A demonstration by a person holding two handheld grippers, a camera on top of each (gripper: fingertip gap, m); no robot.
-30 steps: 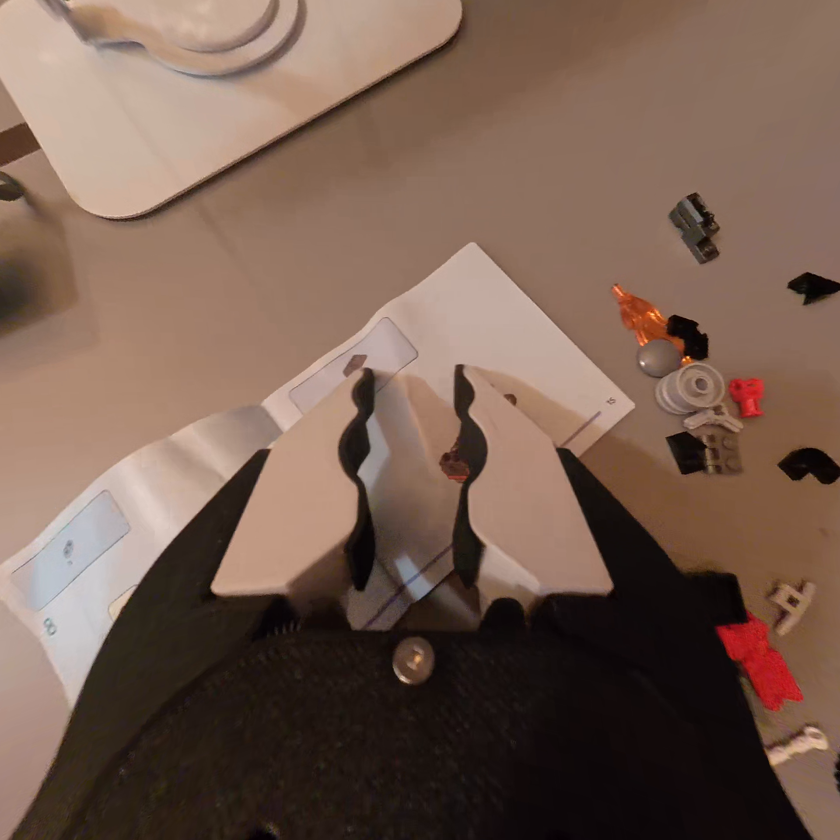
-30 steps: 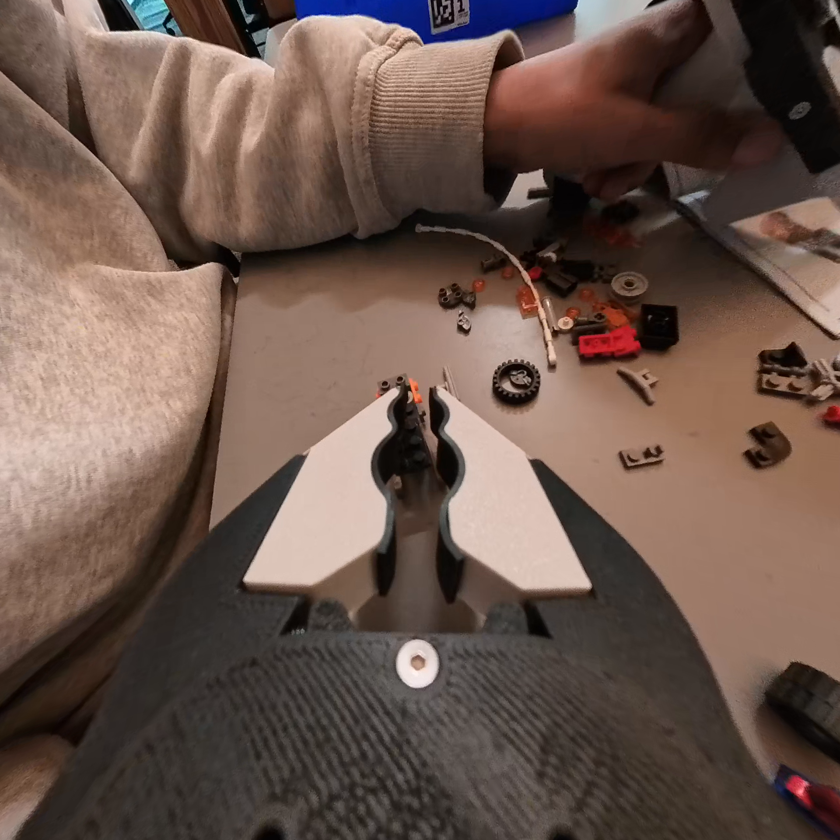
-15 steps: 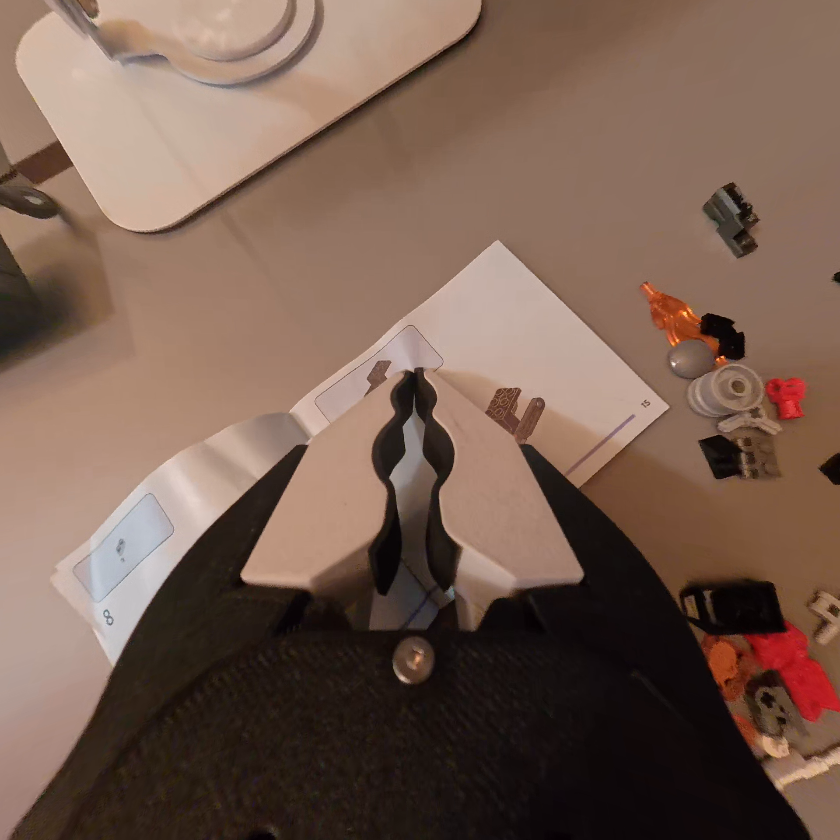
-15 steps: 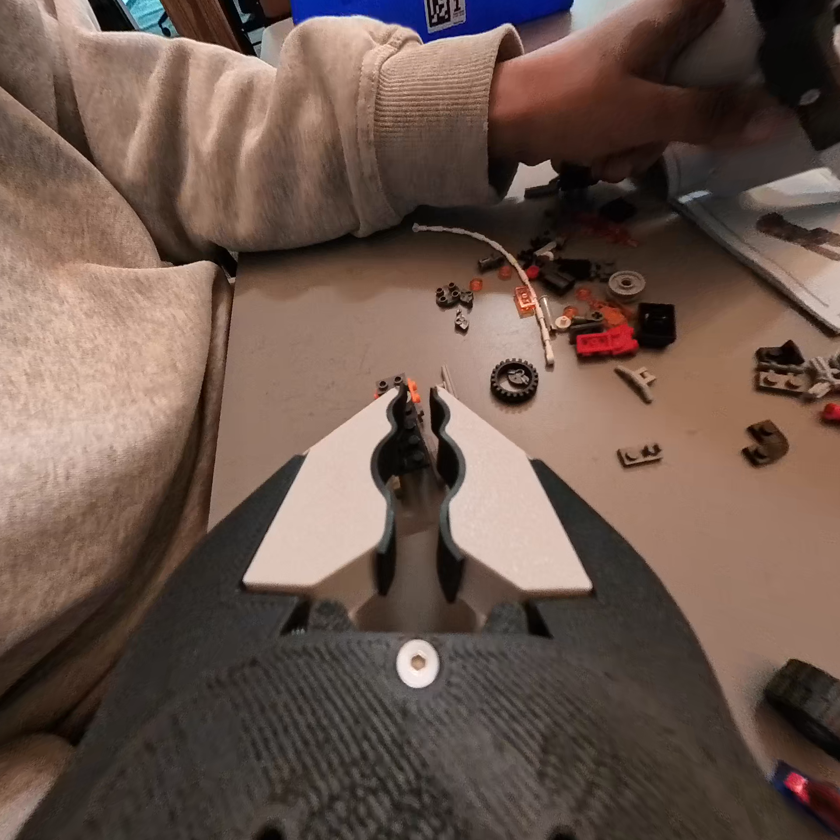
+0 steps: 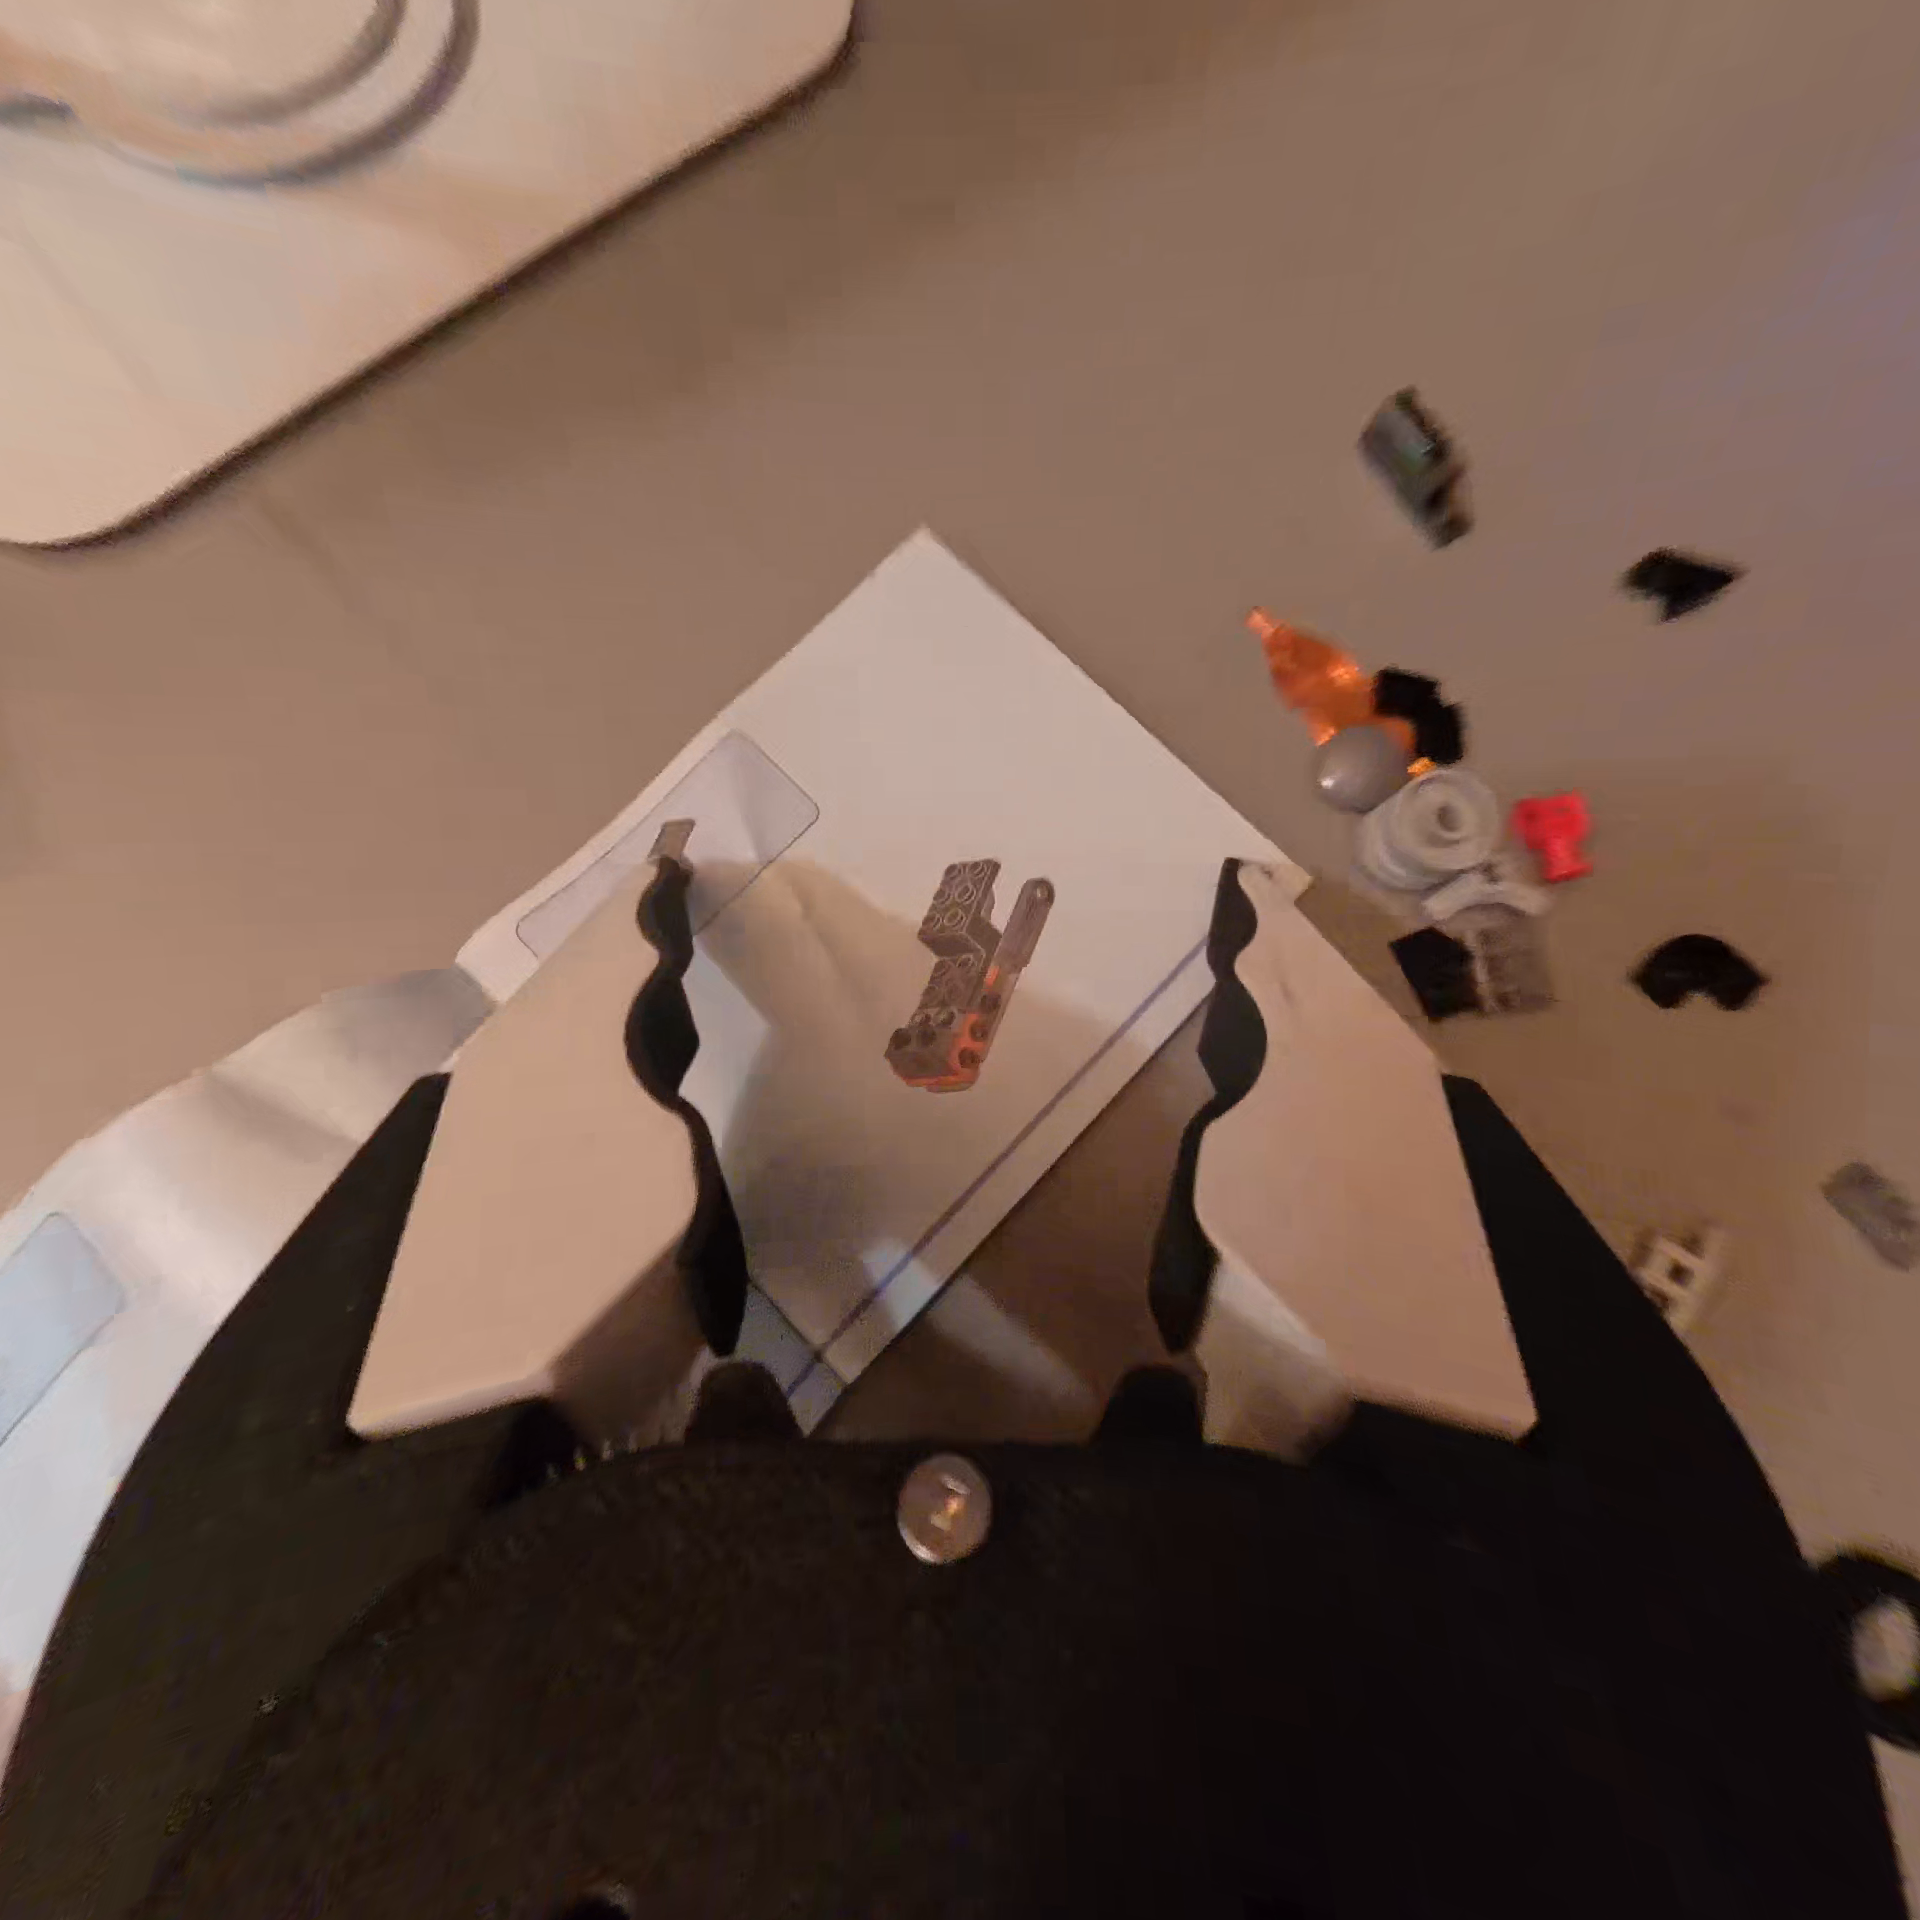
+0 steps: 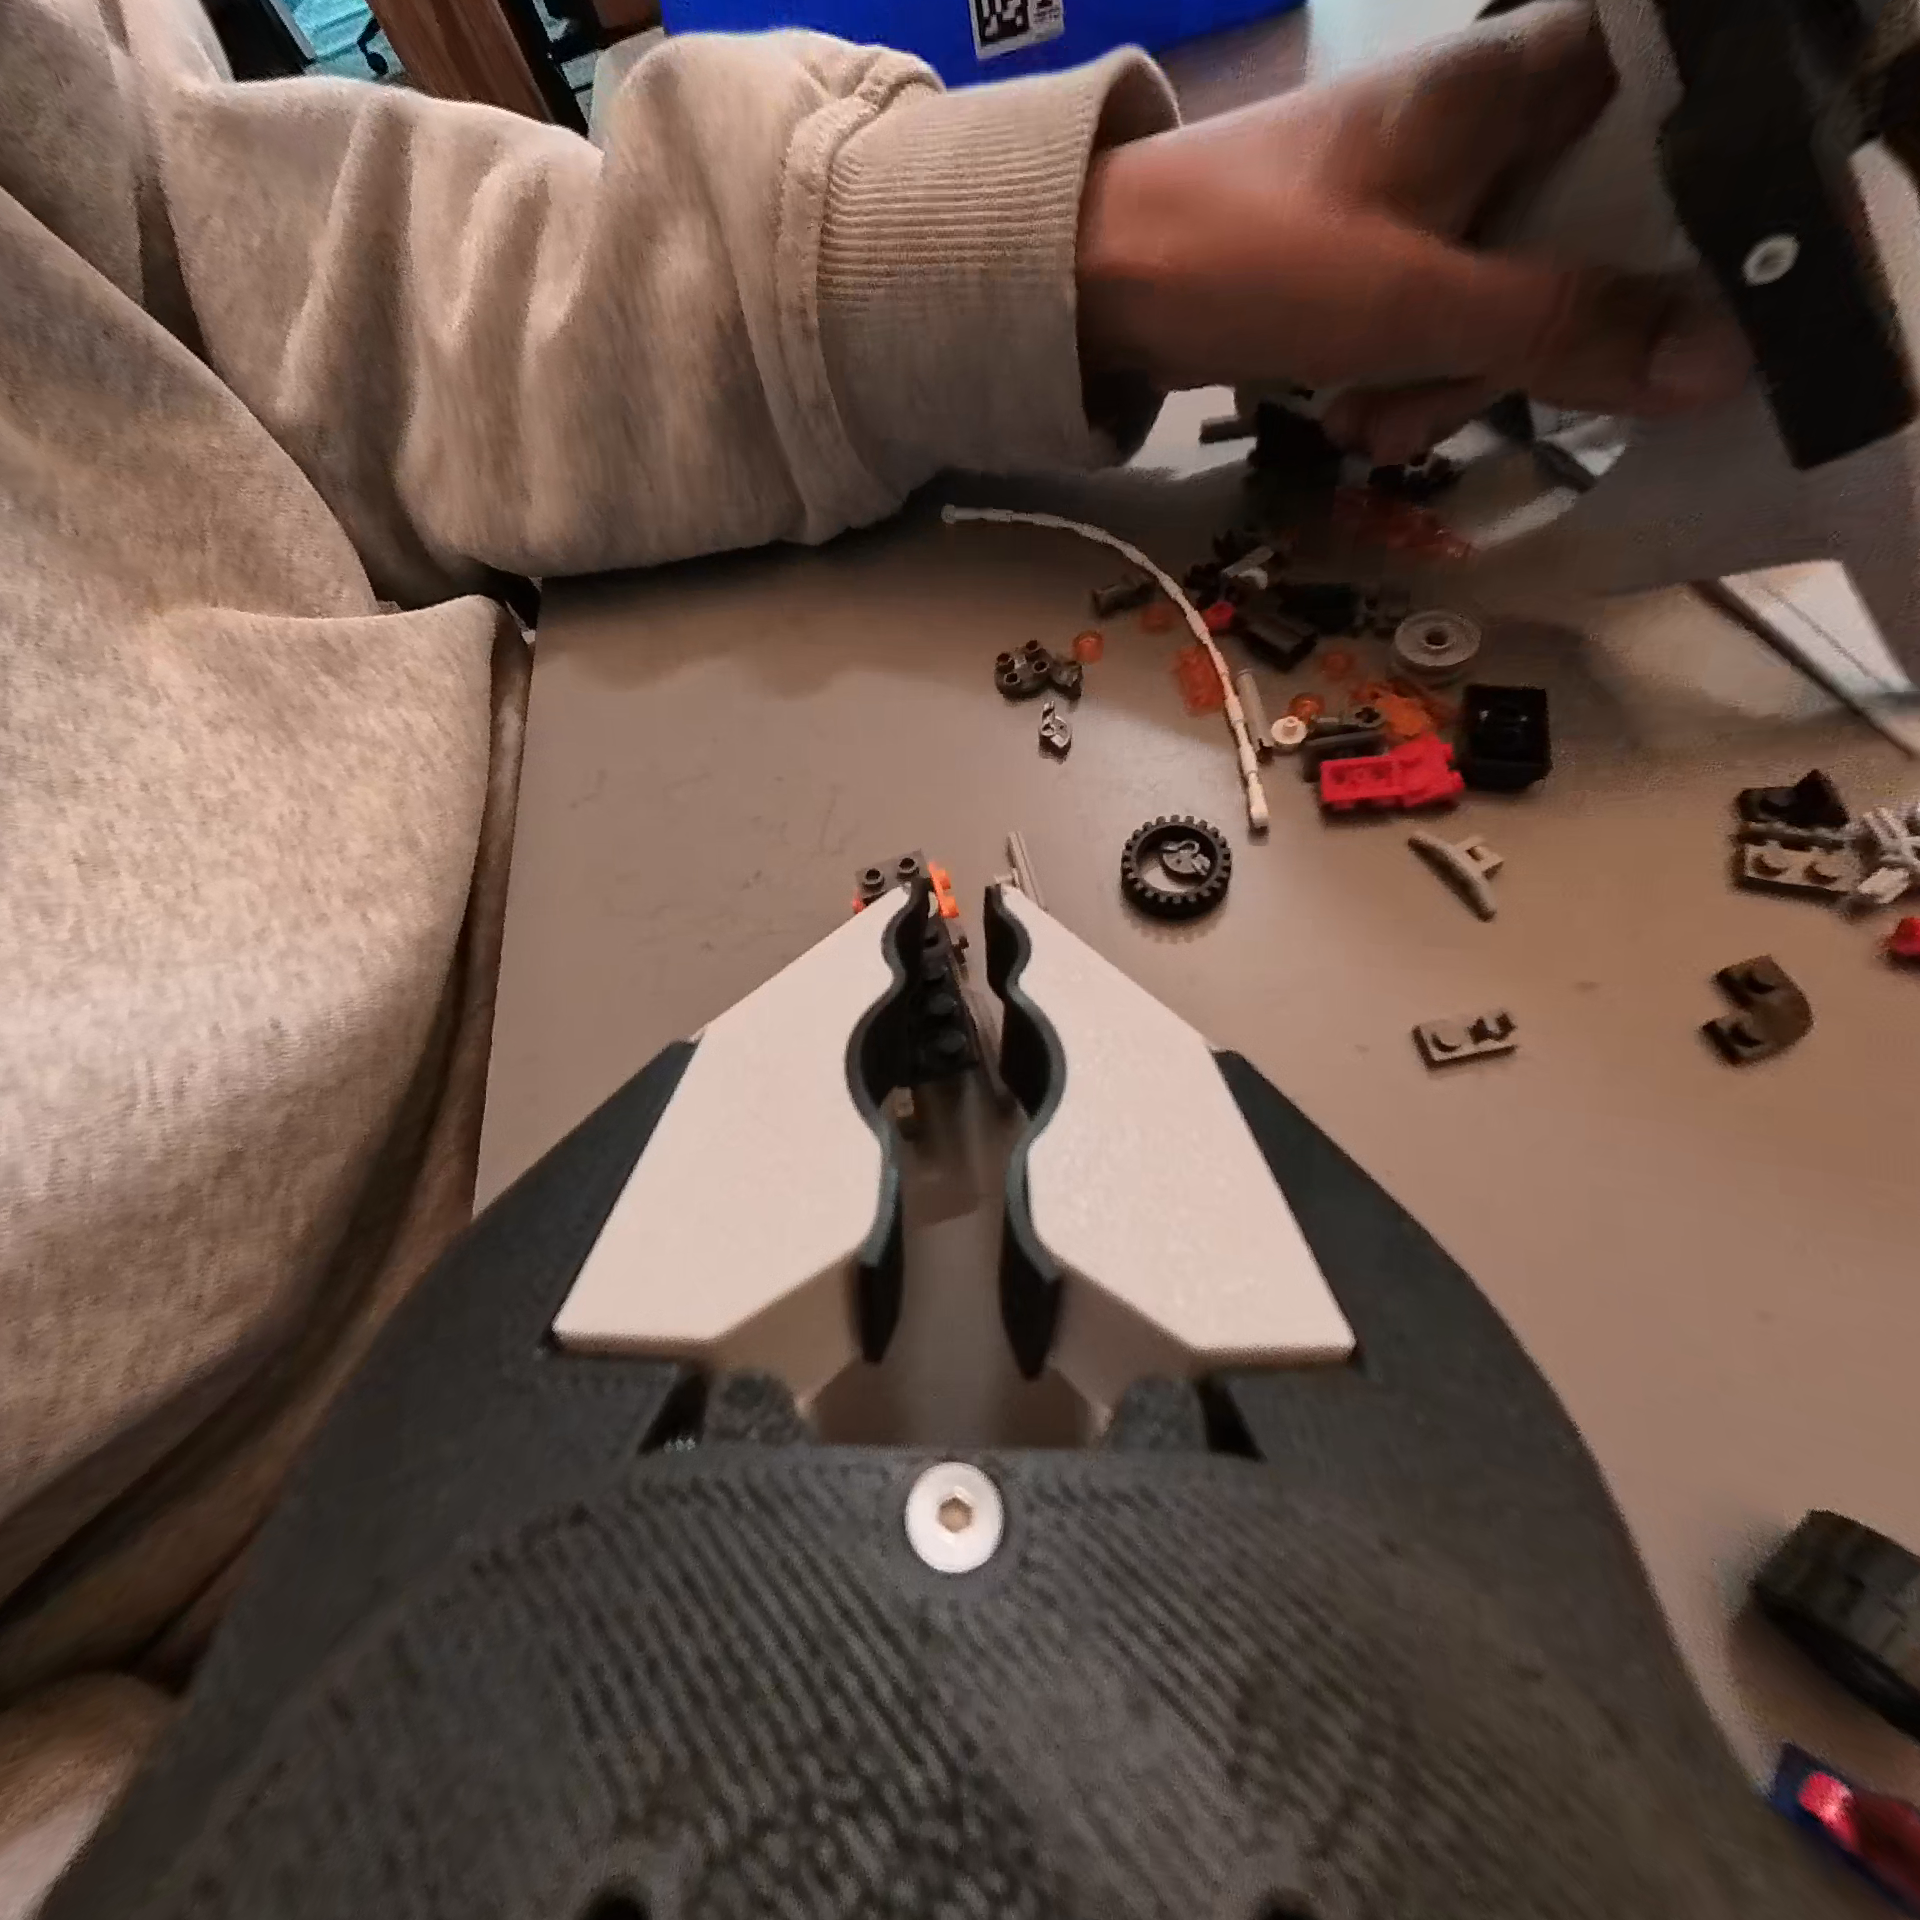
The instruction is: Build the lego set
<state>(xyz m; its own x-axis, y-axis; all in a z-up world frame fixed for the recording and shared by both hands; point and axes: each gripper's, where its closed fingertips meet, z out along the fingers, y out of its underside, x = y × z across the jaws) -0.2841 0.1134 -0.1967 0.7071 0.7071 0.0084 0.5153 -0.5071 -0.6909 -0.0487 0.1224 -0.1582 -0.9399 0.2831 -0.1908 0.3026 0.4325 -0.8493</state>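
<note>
The left gripper (image 5: 940,883), fingers spread wide, is hovering over the instruction booklet (image 5: 966,727) lying on the desk (image 5: 1039,312). The right gripper (image 6: 951,904) is clamping a small dark-grey and orange lego assembly (image 6: 935,977) between its fingers, beside loose lego pieces (image 6: 1382,774).

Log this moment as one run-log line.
left gripper: open over booklet | right gripper: shut on assembly | loose parts on table

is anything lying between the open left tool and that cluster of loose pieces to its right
Nothing visible blocks it. The left tool hangs open over the instruction booklet, and only bare table separates it from the round grey pieces and the red piece.
</note>
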